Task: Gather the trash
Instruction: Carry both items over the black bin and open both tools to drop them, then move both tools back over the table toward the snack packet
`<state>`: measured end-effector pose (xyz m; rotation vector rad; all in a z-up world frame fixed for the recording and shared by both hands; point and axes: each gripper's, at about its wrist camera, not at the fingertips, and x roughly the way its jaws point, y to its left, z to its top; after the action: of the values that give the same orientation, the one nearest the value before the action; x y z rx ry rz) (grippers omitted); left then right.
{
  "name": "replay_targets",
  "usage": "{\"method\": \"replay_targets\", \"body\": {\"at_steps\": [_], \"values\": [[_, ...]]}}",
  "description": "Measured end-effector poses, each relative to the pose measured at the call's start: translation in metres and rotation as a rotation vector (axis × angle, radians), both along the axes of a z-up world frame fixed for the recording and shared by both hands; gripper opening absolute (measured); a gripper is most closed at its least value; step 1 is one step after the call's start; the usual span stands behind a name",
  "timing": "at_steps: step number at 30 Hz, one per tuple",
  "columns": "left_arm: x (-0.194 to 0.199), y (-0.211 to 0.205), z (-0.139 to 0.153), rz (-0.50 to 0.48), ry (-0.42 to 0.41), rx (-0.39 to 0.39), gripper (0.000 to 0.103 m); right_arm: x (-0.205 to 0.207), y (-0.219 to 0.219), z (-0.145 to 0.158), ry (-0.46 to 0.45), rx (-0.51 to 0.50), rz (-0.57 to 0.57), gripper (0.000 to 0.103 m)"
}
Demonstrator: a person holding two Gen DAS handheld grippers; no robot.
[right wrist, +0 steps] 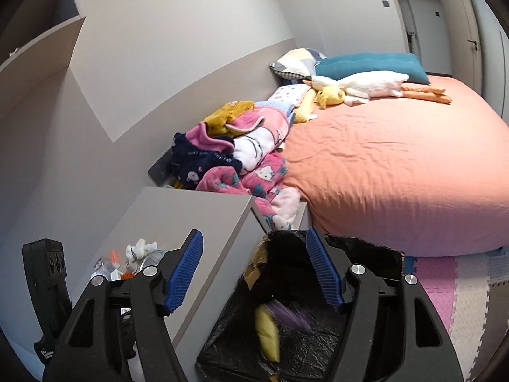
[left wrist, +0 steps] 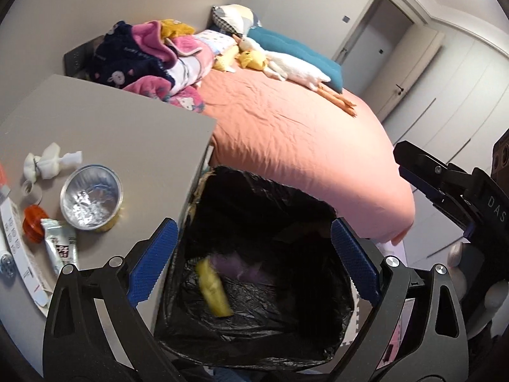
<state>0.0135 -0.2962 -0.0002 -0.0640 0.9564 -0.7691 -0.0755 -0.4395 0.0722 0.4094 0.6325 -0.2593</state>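
Trash: a yellow wrapper [left wrist: 214,289] and a purple piece [right wrist: 291,315] lie inside your black-lined bin [left wrist: 318,328].
Left gripper [left wrist: 254,254]: you hold it above the bin, jaws wide apart, empty.
Right gripper [right wrist: 254,273]: jaws apart, nothing between them.
Table [left wrist: 127,121]: foil cup [left wrist: 90,197], tissue [left wrist: 47,159], sachet [left wrist: 62,245] remain.

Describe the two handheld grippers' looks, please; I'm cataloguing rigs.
Both the left gripper and the right gripper have matte black plastic linkage arms joined by round silver pivot screws, ending in flat fingers faced with ribbed blue rubber pads. White lettering marks the right gripper's black body. No cables or sleeves show.
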Motion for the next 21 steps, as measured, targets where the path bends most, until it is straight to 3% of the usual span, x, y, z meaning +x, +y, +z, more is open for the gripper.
{"method": "replay_targets", "body": {"at_steps": [8,21], "values": [[-0.003,0.003,0.006,0.021,-0.021,-0.002,0.094,-0.003,0.001,0.001,-0.001,-0.005,0.010,0.068],[-0.001,0.042,0.001,0.131,-0.041,0.025,0.094,0.022,0.031,-0.008,0.019,-0.001,0.112,0.068]]}}
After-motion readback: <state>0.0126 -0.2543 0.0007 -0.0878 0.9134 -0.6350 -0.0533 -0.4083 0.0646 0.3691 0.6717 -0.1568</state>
